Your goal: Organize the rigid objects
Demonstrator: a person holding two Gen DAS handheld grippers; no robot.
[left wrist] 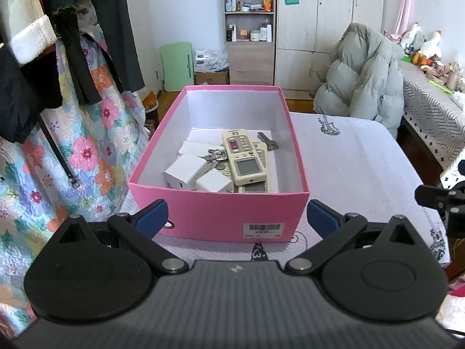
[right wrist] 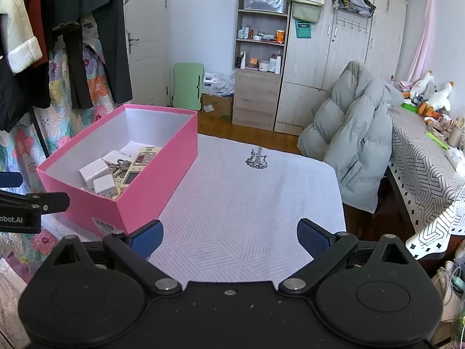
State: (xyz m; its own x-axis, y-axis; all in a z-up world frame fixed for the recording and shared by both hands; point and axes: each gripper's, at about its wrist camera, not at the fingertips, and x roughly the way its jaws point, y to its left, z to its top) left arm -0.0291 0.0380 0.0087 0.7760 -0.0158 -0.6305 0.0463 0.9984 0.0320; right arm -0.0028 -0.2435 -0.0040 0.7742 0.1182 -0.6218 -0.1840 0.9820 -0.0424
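Note:
A pink box (left wrist: 215, 212) stands on the white cloth-covered table (left wrist: 348, 168); it also shows in the right wrist view (right wrist: 151, 183). Inside lie two beige remotes (left wrist: 244, 157), white chargers (left wrist: 186, 171), a bunch of keys (left wrist: 215, 154) and a single key (left wrist: 268, 142). My left gripper (left wrist: 237, 218) is open and empty, its blue fingers either side of the box's near wall. My right gripper (right wrist: 229, 237) is open and empty over the bare cloth (right wrist: 247, 197), to the right of the box.
Hanging clothes and a floral quilt (left wrist: 72, 133) are close on the left. A grey puffer jacket (right wrist: 357, 133) drapes a chair beyond the table. A patterned desk (right wrist: 430, 168) with toys stands at the right. Shelves and wardrobe (right wrist: 319, 58) line the back wall.

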